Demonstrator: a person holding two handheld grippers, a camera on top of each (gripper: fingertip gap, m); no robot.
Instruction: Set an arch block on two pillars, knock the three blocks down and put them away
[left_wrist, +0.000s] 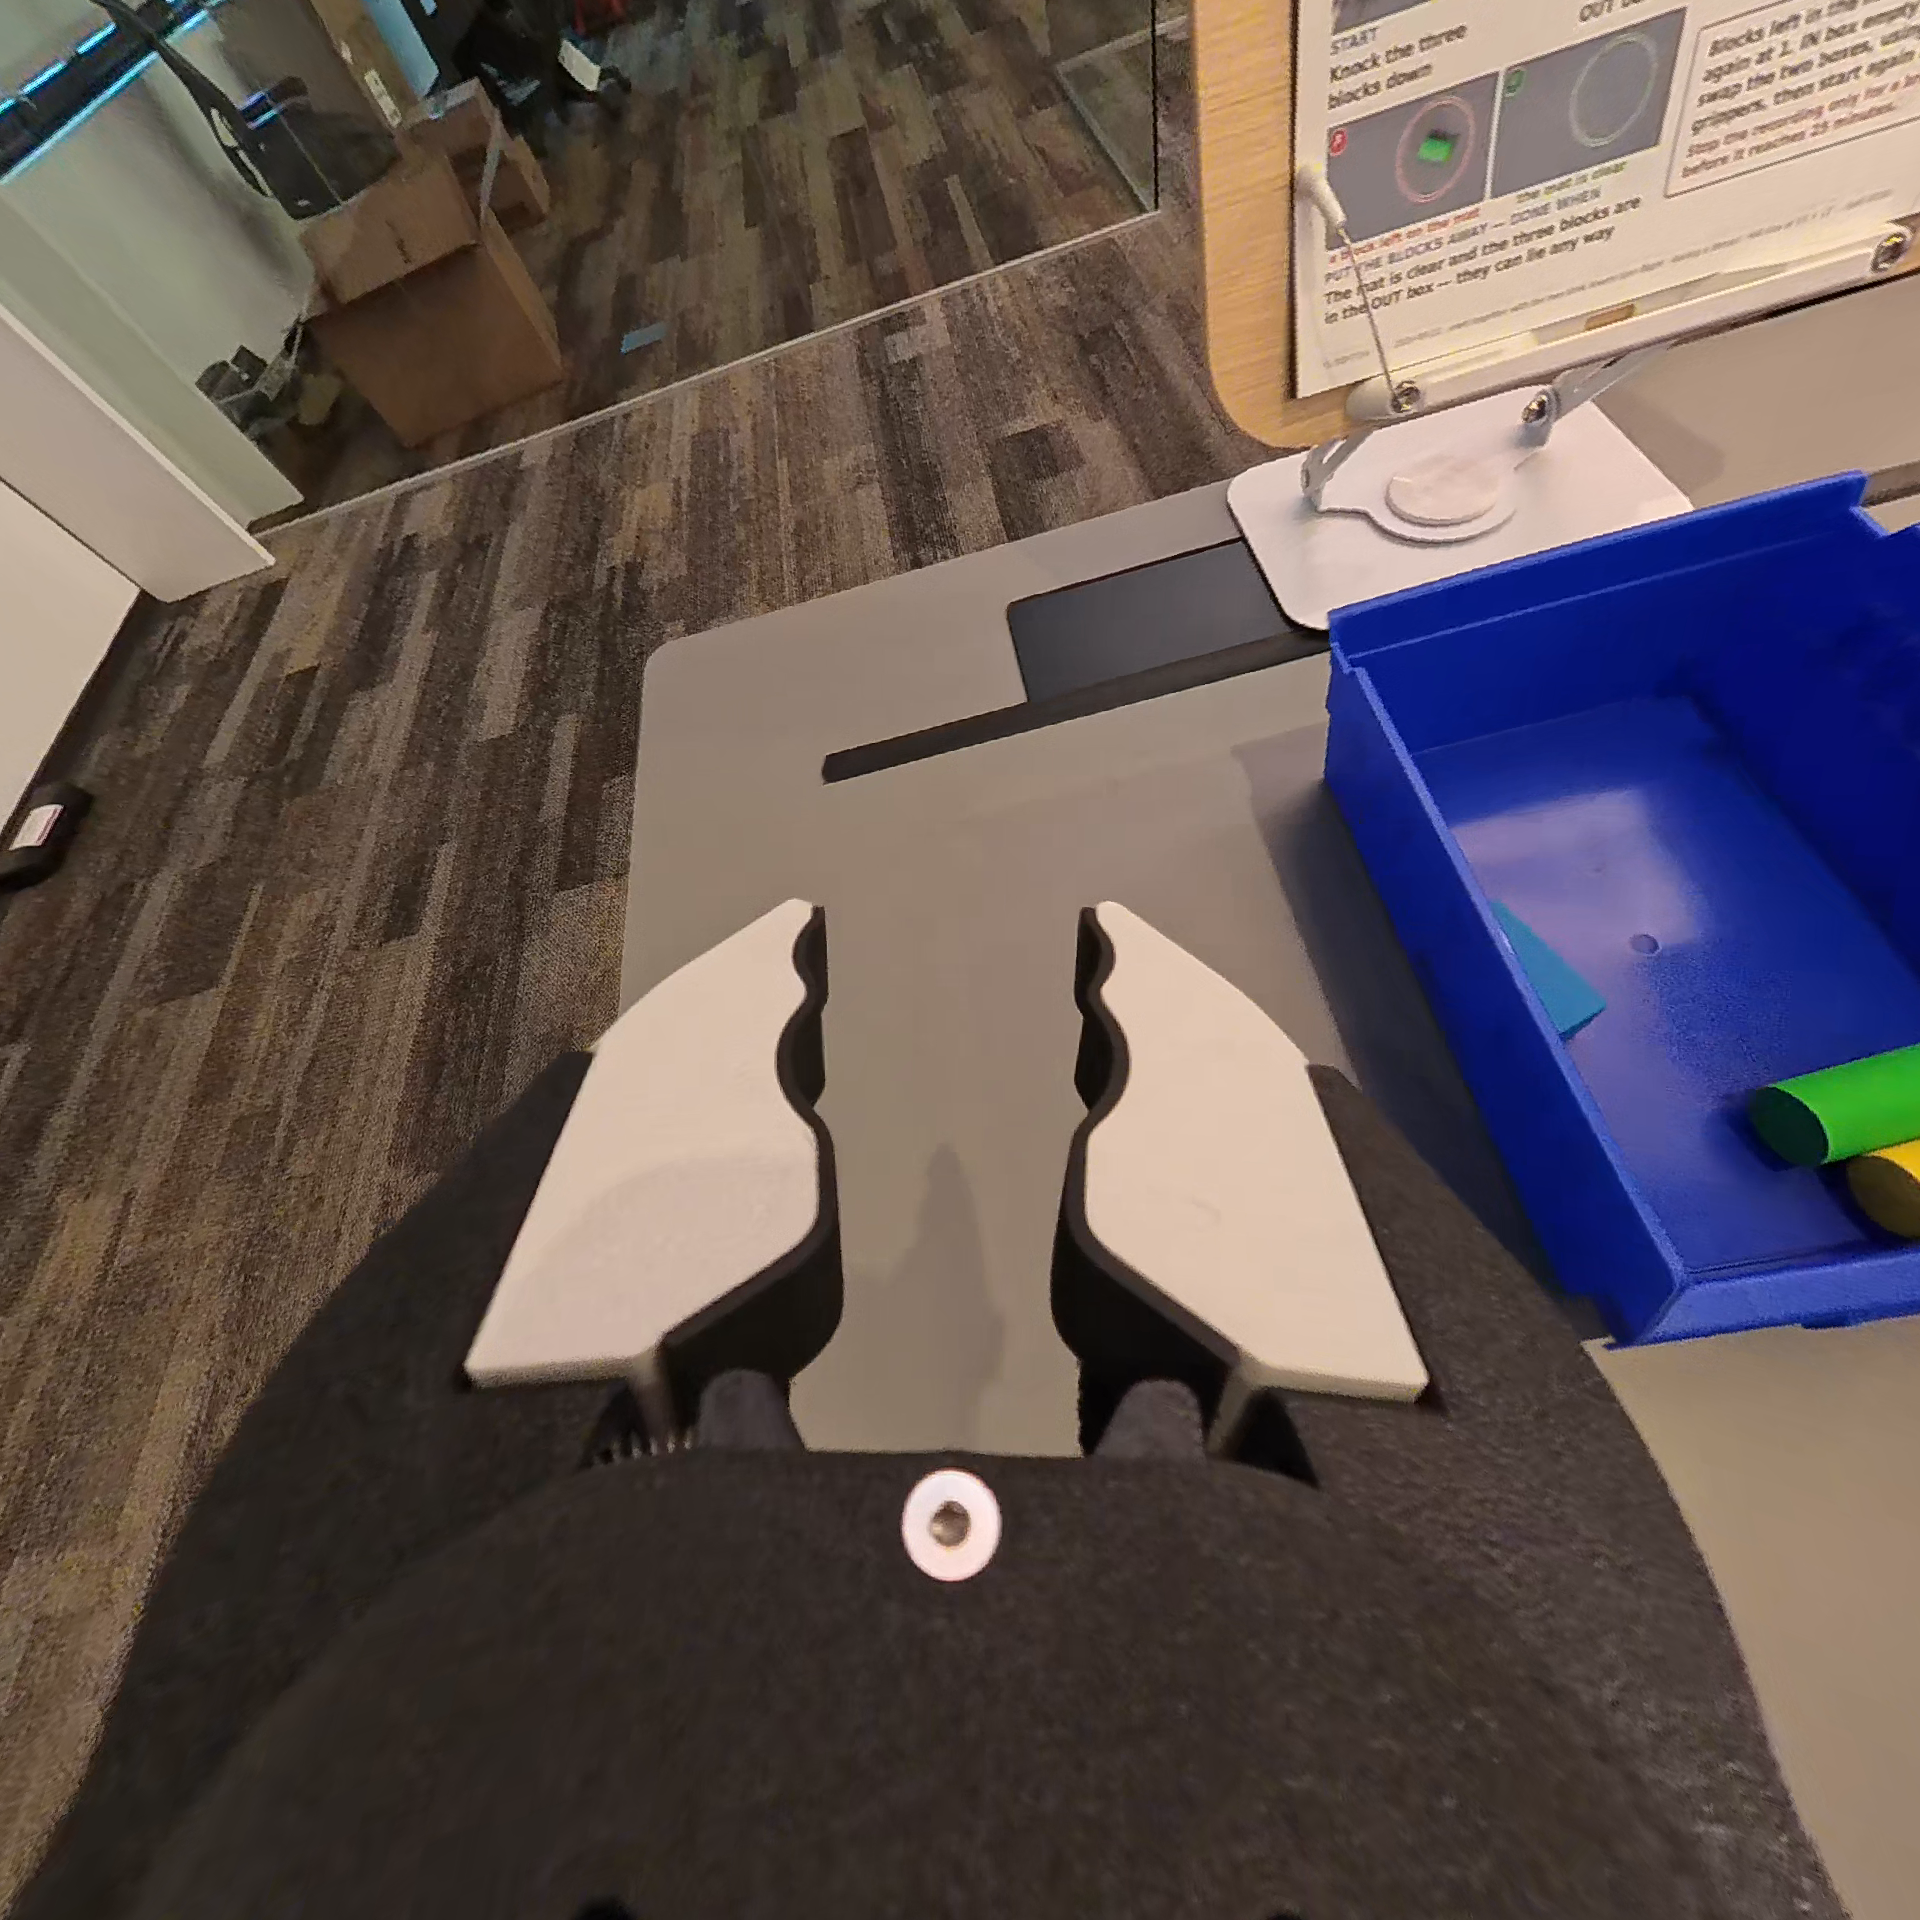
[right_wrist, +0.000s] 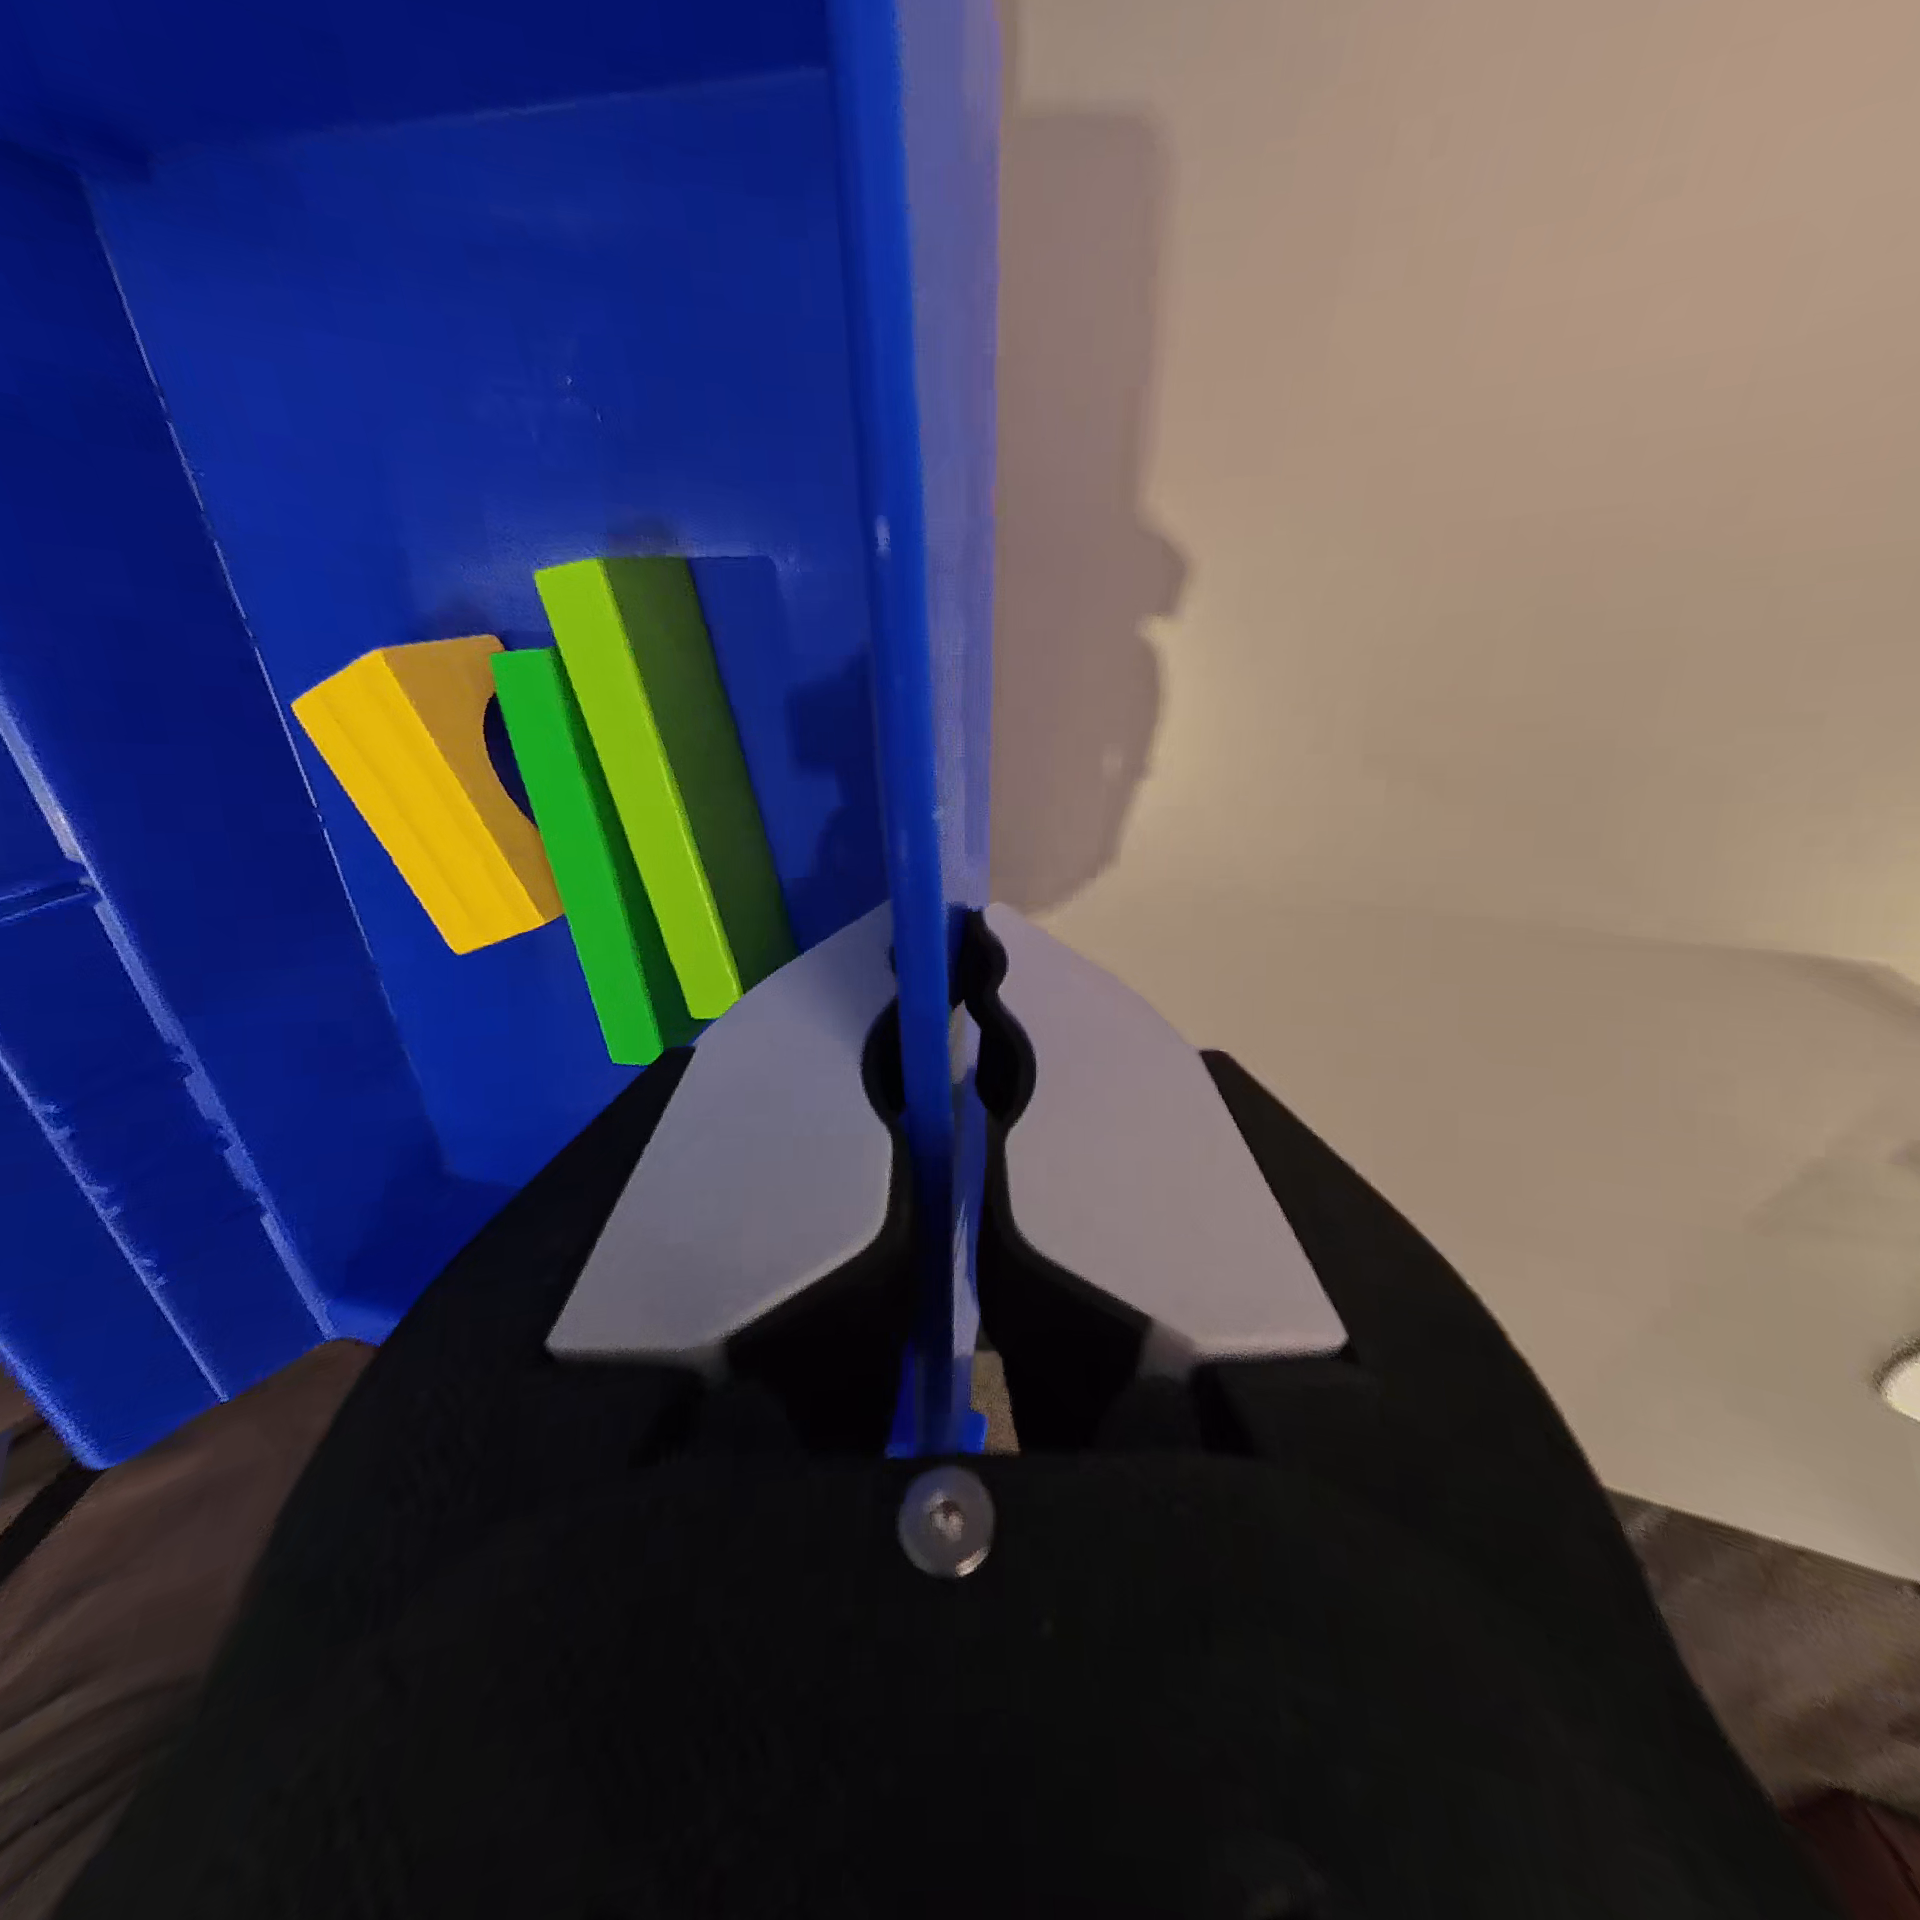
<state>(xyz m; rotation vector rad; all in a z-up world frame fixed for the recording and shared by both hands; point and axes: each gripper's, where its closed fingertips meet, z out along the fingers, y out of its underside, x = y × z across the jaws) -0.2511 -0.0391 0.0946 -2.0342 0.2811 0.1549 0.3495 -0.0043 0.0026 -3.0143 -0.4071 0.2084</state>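
Note:
In the right wrist view my right gripper (right_wrist: 935, 920) is shut on the thin side wall of a blue bin (right_wrist: 883, 520). Inside that bin lie a yellow arch block (right_wrist: 416, 790), a green pillar (right_wrist: 577, 862) and a light green pillar (right_wrist: 644, 790), side by side and touching. In the left wrist view my left gripper (left_wrist: 951, 914) is open and empty above the grey table (left_wrist: 935, 790). It is left of a blue bin (left_wrist: 1403, 883) that holds a green cylinder (left_wrist: 1839, 1117), a yellow cylinder (left_wrist: 1891, 1184) and a teal block (left_wrist: 1548, 987).
A black mat (left_wrist: 1132, 634) lies at the table's far side. A white stand (left_wrist: 1455, 488) behind it holds an instruction sheet (left_wrist: 1507, 208). The table's left edge drops to carpet floor (left_wrist: 312, 935). Cardboard boxes (left_wrist: 436, 312) stand far off. My right fingertips sit around 60 centimeters from my left ones.

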